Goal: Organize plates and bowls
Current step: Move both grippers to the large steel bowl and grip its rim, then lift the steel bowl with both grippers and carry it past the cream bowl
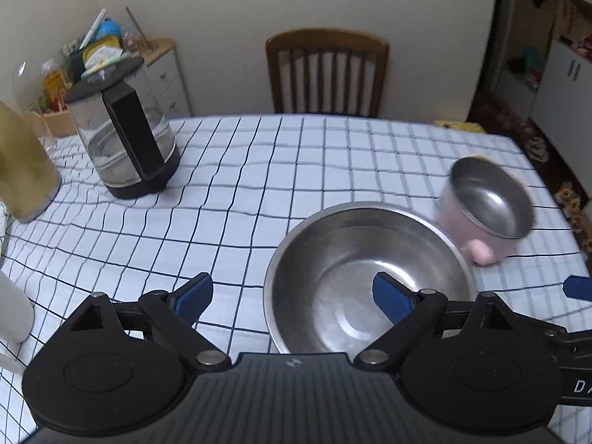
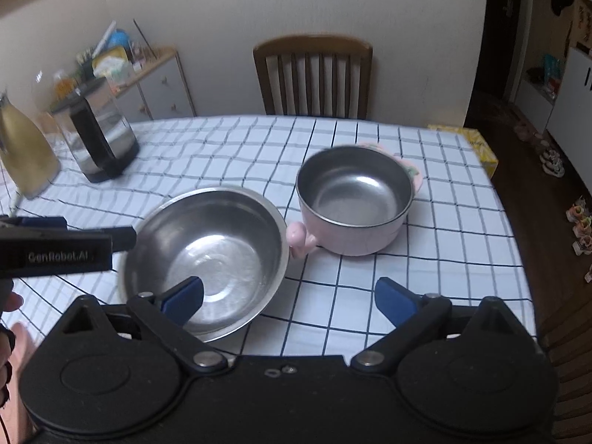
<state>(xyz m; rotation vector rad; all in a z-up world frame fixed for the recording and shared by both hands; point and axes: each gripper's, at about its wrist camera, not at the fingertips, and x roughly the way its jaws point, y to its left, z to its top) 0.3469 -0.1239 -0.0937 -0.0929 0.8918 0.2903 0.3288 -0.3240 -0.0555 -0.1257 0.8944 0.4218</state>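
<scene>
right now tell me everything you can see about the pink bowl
The pink bowl is round and deep, with a pale pink outer wall and a shiny steel-looking lining, empty inside. A stubby pink handle sticks out toward the steel bowl and looks to touch or nearly touch its rim. A second pink handle shows at the far side. It stands upright on the checked tablecloth, right of the steel bowl. Neither gripper touches it.
</scene>
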